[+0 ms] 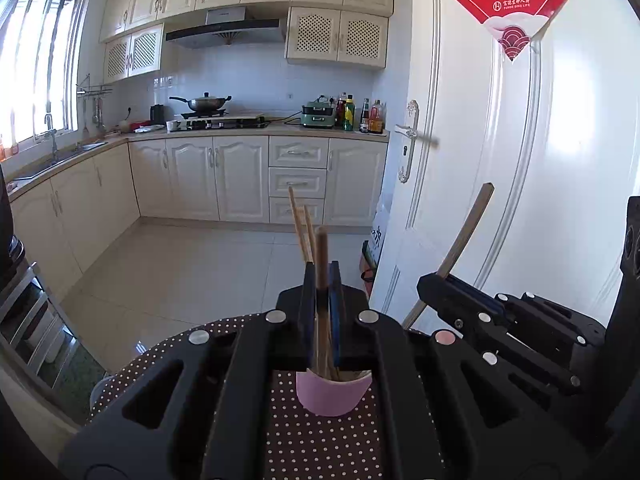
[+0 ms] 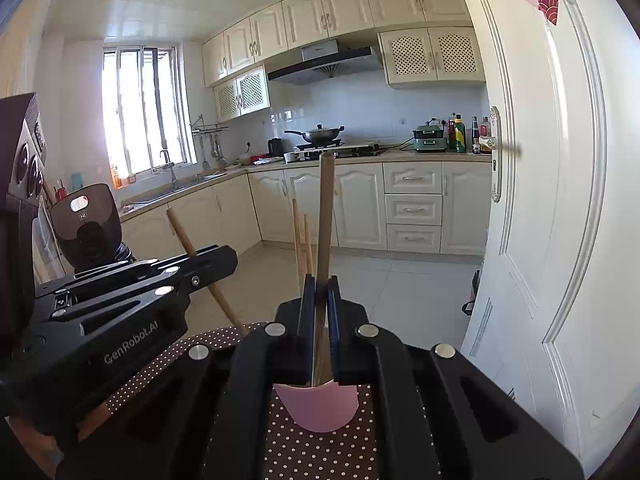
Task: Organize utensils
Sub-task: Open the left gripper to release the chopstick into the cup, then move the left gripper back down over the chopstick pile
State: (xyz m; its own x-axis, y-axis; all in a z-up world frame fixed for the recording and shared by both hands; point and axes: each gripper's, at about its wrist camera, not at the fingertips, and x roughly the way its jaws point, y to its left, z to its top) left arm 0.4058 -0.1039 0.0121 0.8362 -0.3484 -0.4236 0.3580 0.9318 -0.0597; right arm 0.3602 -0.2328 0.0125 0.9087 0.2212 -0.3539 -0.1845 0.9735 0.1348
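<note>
Left gripper [image 1: 322, 280] clamped tight, pitched slightly down; right gripper [image 2: 319, 280] likewise (close beside it, tips converging).

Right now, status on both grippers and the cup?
Left gripper shut on brown stick. Right gripper shut on flat utensil handle. Both over pink cup. Nothing blocking.

Wooden utensils [image 1: 322, 256] upright in pink cup [image 1: 332, 396]

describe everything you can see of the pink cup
The pink cup looks like smooth matte plastic or ceramic, plain, with no handle in view. It stands upright on the brown polka-dot tablecloth, open at the top, with light wooden chopsticks already standing in it. Only its upper wall and rim show between the gripper bodies.
</note>
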